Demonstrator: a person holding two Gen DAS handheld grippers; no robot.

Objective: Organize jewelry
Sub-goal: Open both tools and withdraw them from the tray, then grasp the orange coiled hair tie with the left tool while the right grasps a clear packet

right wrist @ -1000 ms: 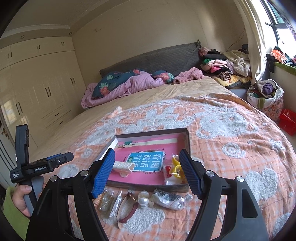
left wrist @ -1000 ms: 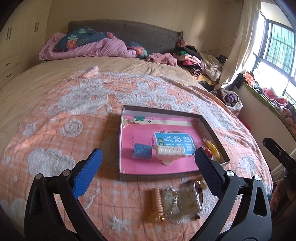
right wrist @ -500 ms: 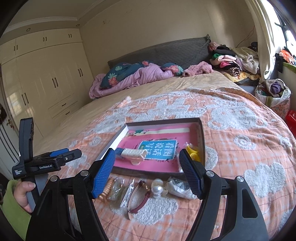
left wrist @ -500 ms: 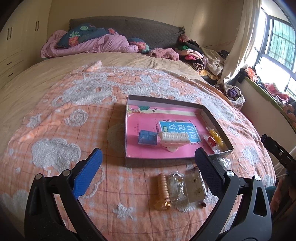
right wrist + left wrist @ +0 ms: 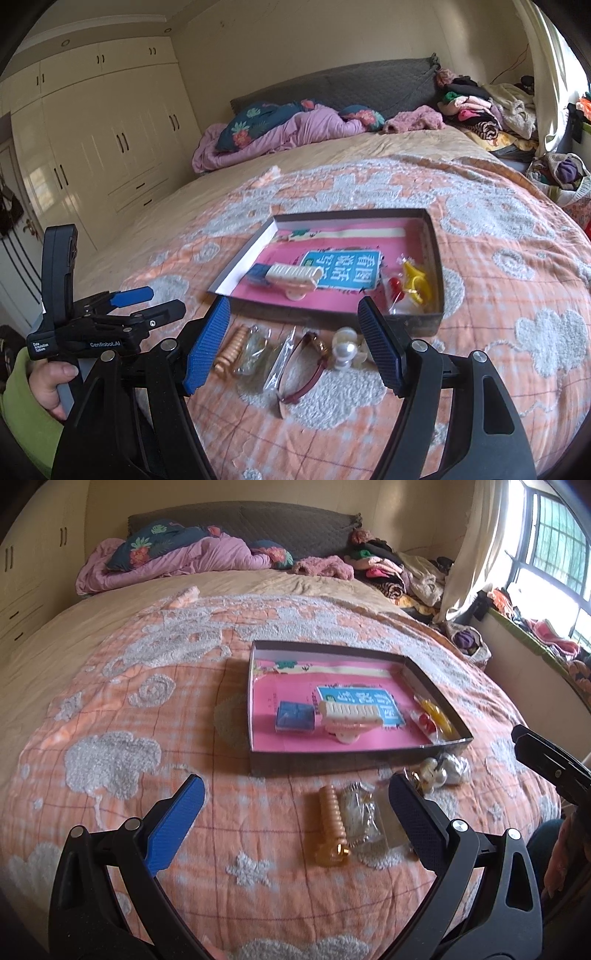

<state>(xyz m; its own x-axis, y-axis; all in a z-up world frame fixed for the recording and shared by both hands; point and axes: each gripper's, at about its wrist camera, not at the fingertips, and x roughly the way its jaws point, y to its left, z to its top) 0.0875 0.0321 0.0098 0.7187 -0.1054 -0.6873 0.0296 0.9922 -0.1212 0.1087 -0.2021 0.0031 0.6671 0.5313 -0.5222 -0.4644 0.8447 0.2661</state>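
Jewelry sits in a loose row on the orange bedspread (image 5: pixel 480 258), just in front of the box tray's (image 5: pixel 432 236) near wall. Left to right in the right wrist view: left gripper (image 5: pixel 147 302) off at the far left, jaws apart, empty, held by a hand (image 5: pixel 48 376) in a green sleeve; then gold spiral hair tie (image 5: pixel 231 350), small clear bag (image 5: pixel 255 347), flat clear sleeve (image 5: pixel 282 354), maroon-strap watch (image 5: pixel 303 365), pearl piece (image 5: pixel 345 350), partly behind a finger of the right gripper (image 5: pixel 293 343). Right gripper jaws stand wide, nothing in them, hovering over the row. Handling guess: all light. Bags are slick and crinkly, so pinch an edge; contents may shift. Spiral tie is springy, grab across the coil. Watch: take the case, not the floppy strap. Pearls are round and hard, likely to roll or squirt out, so grip at the base. Soft quilt gives, so fingers can dig under. Tray already holds a cream hair clip (image 5: pixel 295 275), a blue box (image 5: pixel 258 273) and yellow trinkets (image 5: pixel 413 280).
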